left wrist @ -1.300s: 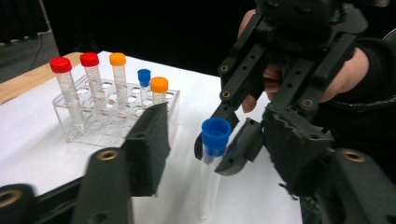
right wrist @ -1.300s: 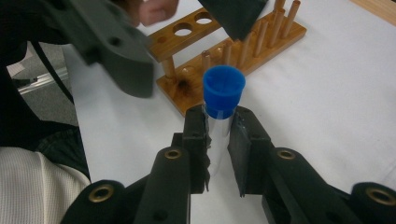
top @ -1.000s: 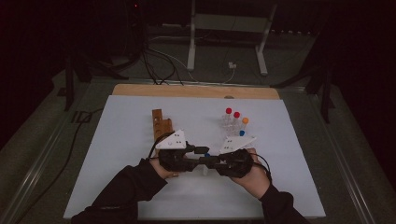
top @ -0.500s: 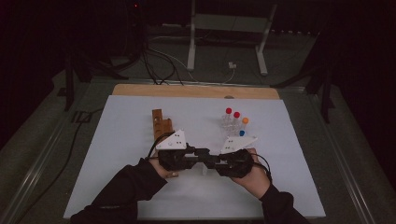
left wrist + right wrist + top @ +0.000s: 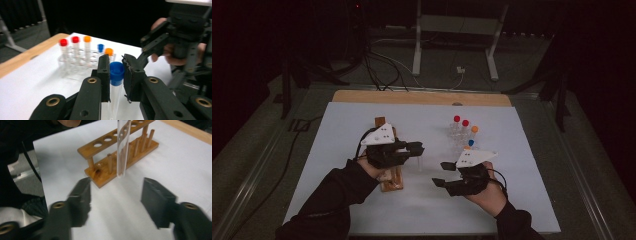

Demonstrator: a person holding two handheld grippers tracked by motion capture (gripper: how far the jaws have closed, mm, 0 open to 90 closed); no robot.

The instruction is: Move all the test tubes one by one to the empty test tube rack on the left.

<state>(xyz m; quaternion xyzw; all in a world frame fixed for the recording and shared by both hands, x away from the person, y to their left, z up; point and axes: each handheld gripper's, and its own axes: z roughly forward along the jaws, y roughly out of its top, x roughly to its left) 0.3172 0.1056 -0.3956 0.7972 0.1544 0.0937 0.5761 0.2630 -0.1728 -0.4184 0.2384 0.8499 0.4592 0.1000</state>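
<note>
My left gripper (image 5: 416, 148) is shut on the blue cap of a clear test tube (image 5: 116, 70). The tube hangs upright from its jaws, above the white mat beside a wooden tube rack (image 5: 391, 181). The left gripper view looks straight along the two black pads that press the cap from both sides. My right gripper (image 5: 441, 174) lies lower right of it; its jaws have just been opening and nothing is between them. In the right gripper view the tube (image 5: 123, 145) hangs beyond the open gripper (image 5: 117, 187), in front of the wooden rack (image 5: 103, 177).
A clear plastic rack (image 5: 461, 135) behind the right hand holds several tubes with red, orange and blue caps. A white mat (image 5: 522, 165) covers the table, with a wooden strip (image 5: 422, 97) along its far edge. Cables and a stand lie beyond.
The two grippers, close together before, have drawn apart. The left one moved up and left with the tube. The right one's jaws opened and let the tube go.
</note>
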